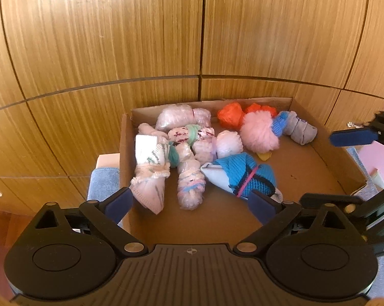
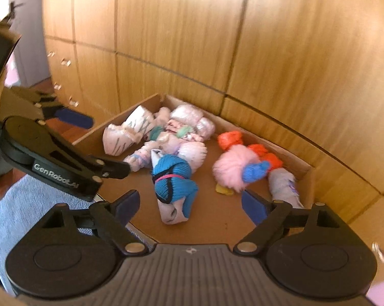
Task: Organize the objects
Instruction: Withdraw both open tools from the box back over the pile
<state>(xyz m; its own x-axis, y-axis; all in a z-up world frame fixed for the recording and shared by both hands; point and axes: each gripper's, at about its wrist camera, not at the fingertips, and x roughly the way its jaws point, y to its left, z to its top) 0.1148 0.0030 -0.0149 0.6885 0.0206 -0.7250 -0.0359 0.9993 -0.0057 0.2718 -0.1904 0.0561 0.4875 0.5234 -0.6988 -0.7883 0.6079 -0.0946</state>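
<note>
A shallow cardboard box point(image 1: 327, 163) point(image 2: 225, 216) holds several rolled sock bundles. A blue and grey bundle point(image 1: 240, 178) point(image 2: 174, 188) lies in the middle. Pale pink and white bundles point(image 1: 171, 158) point(image 2: 166, 135) fill the left side. A fluffy pink bundle point(image 1: 259, 134) point(image 2: 232, 168), orange bundles point(image 1: 230, 114) point(image 2: 229, 139) and a grey bundle point(image 1: 301, 130) point(image 2: 284, 183) lie at the right. My left gripper point(image 1: 192, 204) is open and empty over the box's near edge. My right gripper point(image 2: 192, 205) is open and empty above the box's near right part.
A wooden cabinet wall point(image 1: 192, 38) stands right behind the box. The box rests on a blue-grey cloth point(image 1: 104, 183) point(image 2: 31, 204). The right gripper's fingers point(image 1: 352, 137) show at the right edge of the left wrist view; the left gripper point(image 2: 64, 137) crosses the right wrist view.
</note>
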